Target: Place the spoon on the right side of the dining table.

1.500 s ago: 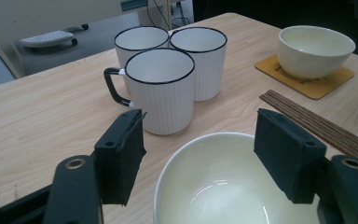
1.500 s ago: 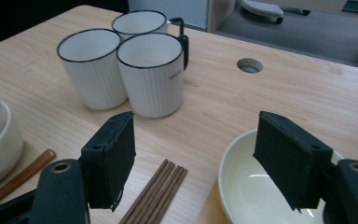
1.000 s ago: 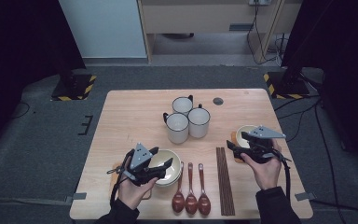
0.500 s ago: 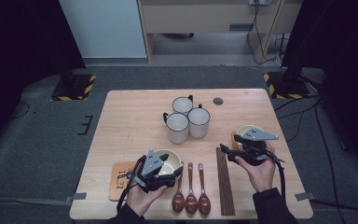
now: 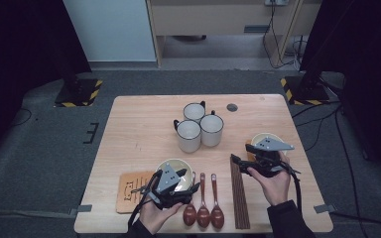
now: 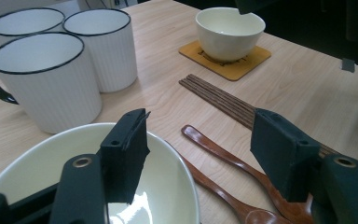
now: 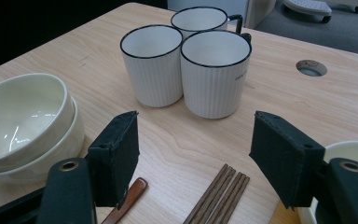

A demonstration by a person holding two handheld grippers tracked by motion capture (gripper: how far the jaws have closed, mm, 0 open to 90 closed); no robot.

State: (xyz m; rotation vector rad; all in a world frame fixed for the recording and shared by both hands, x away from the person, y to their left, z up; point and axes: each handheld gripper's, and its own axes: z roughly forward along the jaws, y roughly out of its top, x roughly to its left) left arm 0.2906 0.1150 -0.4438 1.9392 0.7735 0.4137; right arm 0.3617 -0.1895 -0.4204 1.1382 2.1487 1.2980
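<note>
Two cream bowls sit nested (image 5: 171, 165) near the table's front left, also in the right gripper view (image 7: 28, 121). My left gripper (image 5: 187, 181) straddles the top bowl's (image 6: 51, 172) rim: one jaw is inside the bowl, the other outside above the wooden spoons (image 6: 223, 158). Its jaws have just been closing, but the pads stand off the rim, so it is open. My right gripper (image 5: 242, 154) is open and empty, hovering over the far ends of the chopsticks (image 7: 219, 193). Behind it a third cream bowl (image 5: 265, 140) rests on a wooden coaster.
Three white mugs (image 5: 198, 126) cluster at the table's middle. An empty wooden coaster (image 5: 131, 187) lies left of the nested bowls. Three spoons (image 5: 203, 210) and a bundle of chopsticks (image 5: 239, 198) lie along the front edge. A cable hole (image 5: 232, 107) sits at the back.
My left gripper has slid right, off the empty coaster and onto the nested bowls' rim, uncovering the coaster. The right gripper has barely shifted.
</note>
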